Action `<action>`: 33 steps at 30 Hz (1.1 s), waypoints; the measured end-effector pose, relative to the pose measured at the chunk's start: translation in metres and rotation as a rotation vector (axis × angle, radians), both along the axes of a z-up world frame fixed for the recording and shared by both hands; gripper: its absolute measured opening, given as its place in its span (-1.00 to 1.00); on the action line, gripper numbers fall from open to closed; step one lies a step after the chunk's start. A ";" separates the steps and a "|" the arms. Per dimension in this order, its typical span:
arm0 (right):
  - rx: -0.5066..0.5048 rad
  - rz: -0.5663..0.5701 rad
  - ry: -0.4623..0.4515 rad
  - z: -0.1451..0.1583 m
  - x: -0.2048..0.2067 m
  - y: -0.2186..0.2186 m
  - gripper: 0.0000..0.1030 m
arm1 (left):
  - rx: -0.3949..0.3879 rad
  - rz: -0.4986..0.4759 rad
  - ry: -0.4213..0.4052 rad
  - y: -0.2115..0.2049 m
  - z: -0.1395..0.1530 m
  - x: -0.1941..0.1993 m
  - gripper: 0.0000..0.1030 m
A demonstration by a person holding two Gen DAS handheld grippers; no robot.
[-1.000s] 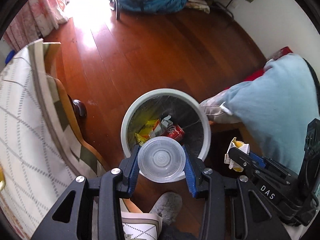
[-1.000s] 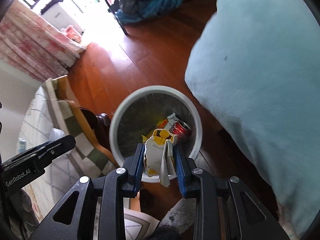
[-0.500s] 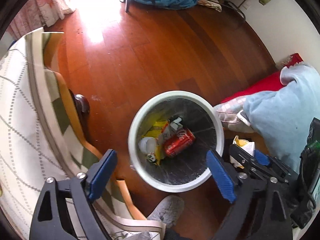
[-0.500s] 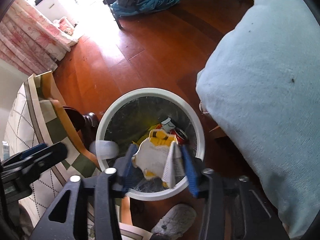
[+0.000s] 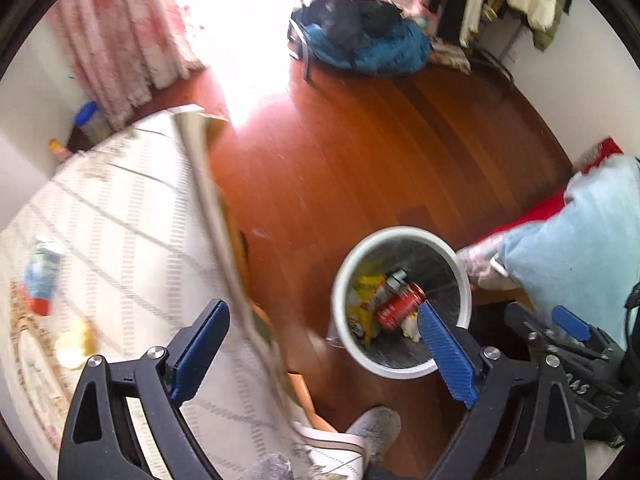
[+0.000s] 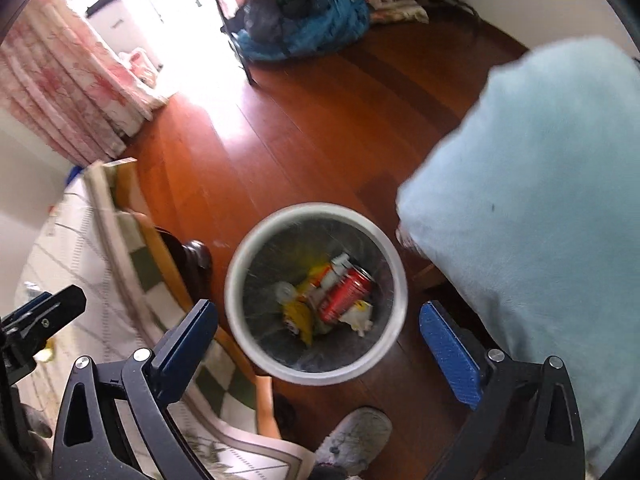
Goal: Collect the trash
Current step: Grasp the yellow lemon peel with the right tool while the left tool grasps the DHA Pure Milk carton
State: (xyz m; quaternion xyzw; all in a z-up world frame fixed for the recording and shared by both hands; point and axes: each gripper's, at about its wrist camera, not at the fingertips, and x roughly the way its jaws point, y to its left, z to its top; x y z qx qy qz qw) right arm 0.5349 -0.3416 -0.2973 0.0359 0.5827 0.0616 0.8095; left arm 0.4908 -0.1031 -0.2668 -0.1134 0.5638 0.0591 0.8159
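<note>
Left gripper (image 5: 320, 344) gaping wide, holding nothing, hanging over the table edge (image 5: 224, 240) with the bin (image 5: 400, 236) off to its right. Right gripper (image 6: 320, 340) likewise spread wide and empty, hovering right above the bin (image 6: 316, 210).

Lying in the bin: a red can (image 6: 346, 290), yellow wrappers (image 6: 298, 314), crumpled paper (image 6: 360, 320) and a pale round piece, too blurred to name. Looking light, all of it; the can thin and smooth, probably crushing or slipping under a hard squeeze; wrappers and paper soft, giving at any pinch.

Resting on the table, well apart from the bin: a bottle (image 5: 40, 276) with a blue label, blurred. Probably light and slick; gripping best across the body, mid-height. Beside it something yellow (image 5: 74, 346), unclear.

Standing on a wood floor (image 6: 304, 120), bin just beside a blue cushion (image 6: 532, 184).
</note>
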 end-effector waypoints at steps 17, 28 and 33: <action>0.154 0.355 -0.023 0.070 -0.064 0.241 0.99 | 0.157 0.451 0.010 0.240 0.025 -0.171 0.87; 0.122 0.442 0.130 -0.020 -0.097 0.379 0.97 | 0.157 0.559 0.167 0.305 -0.061 -0.231 0.87; 0.130 0.449 0.141 -0.043 -0.101 0.400 -0.20 | 0.152 0.559 0.186 0.313 -0.077 -0.233 0.87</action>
